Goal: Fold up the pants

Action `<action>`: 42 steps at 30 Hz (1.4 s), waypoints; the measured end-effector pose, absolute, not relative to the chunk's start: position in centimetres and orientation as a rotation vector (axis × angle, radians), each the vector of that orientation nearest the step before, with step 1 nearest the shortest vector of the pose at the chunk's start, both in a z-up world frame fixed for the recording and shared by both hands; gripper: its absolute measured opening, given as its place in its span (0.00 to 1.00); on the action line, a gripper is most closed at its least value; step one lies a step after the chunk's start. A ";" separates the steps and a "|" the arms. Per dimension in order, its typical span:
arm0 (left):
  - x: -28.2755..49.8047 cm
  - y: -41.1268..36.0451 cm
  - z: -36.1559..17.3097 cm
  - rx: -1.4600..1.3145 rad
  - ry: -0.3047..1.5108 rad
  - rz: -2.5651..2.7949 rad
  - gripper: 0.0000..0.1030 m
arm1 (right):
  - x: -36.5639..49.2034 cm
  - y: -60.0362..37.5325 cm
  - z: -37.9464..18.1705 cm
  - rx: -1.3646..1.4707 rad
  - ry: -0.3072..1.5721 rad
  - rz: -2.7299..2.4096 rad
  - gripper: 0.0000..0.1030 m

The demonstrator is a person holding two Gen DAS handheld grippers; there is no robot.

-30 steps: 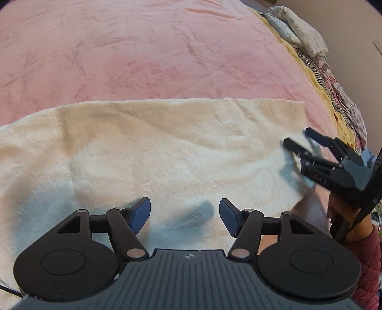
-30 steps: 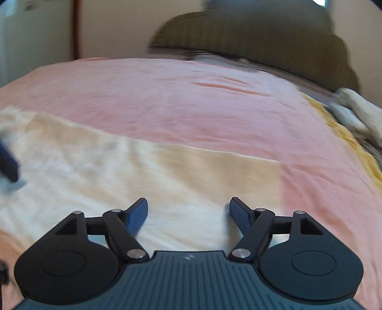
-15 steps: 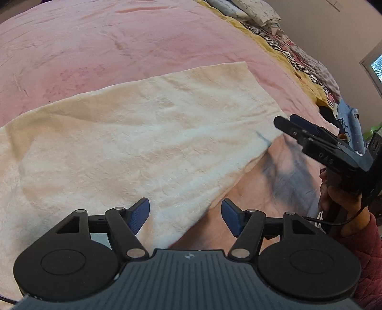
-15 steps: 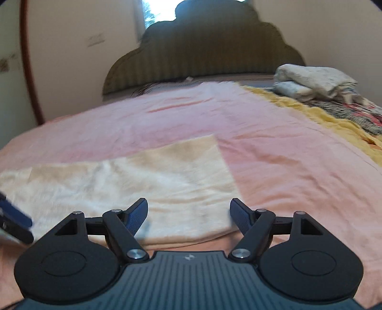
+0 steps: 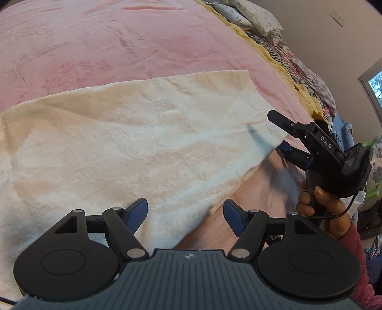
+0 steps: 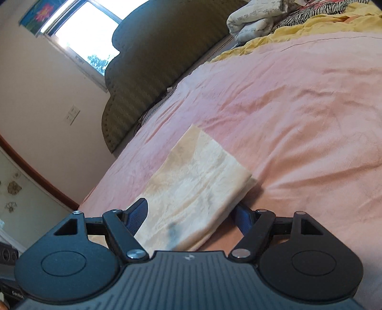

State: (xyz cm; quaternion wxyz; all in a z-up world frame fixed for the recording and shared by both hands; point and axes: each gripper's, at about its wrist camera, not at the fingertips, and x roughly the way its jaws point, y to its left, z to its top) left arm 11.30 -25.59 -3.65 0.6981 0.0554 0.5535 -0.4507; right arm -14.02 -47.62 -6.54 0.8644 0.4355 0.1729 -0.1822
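Observation:
The cream pants [image 5: 133, 152] lie flat on the pink bedspread [image 5: 95, 47], folded lengthwise into a long strip. My left gripper [image 5: 185, 214] is open, hovering over the near edge of the pants. My right gripper [image 5: 278, 133] shows in the left wrist view at the right end of the pants, tilted on its side, jaws open with one finger above the fabric edge and one below. In the right wrist view the pants [image 6: 195, 190] lie between the open fingers of the right gripper [image 6: 191, 214], the end of the fabric inside the gap.
A dark padded headboard [image 6: 152, 62] stands at the bed's far end under a window [image 6: 81, 31]. Folded bedding [image 6: 257, 16] and a yellow blanket [image 6: 322, 26] lie along the far side, also seen in the left wrist view [image 5: 253, 16].
The right gripper has rolled onto its side and slid up to the pants' end, which now sits between its fingers. The left gripper has shifted slightly over the pants' near edge.

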 end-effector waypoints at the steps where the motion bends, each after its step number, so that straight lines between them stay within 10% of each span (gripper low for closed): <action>1: 11.6 -25.4 -3.6 0.101 1.242 -1.000 0.69 | -13.7 -48.1 -6.7 0.928 0.328 -0.395 0.73; 4: 12.7 -24.9 -3.3 0.047 1.242 -0.969 0.69 | -12.8 -49.0 -7.0 0.933 0.301 -0.434 0.66; 6: 13.4 -24.7 -2.8 0.005 1.230 -0.960 0.69 | -12.2 -49.8 -7.6 0.957 0.332 -0.471 0.22; 18: 17.9 -23.7 -3.8 -0.631 1.278 -1.042 0.71 | -4.3 -33.3 -0.8 -0.155 0.507 -0.220 0.17; 27: 20.2 -25.7 -5.8 -0.700 1.333 -0.950 0.74 | -3.6 -28.3 -2.4 -0.246 0.512 -0.081 0.18; 32: 20.1 -25.0 -4.7 -0.518 1.285 -0.891 0.22 | -3.4 -27.3 -2.5 -0.258 0.538 -0.053 0.19; 42: 17.1 -16.2 0.6 -0.033 0.992 -0.679 0.06 | 0.3 -20.6 -1.7 -0.194 0.522 0.239 0.20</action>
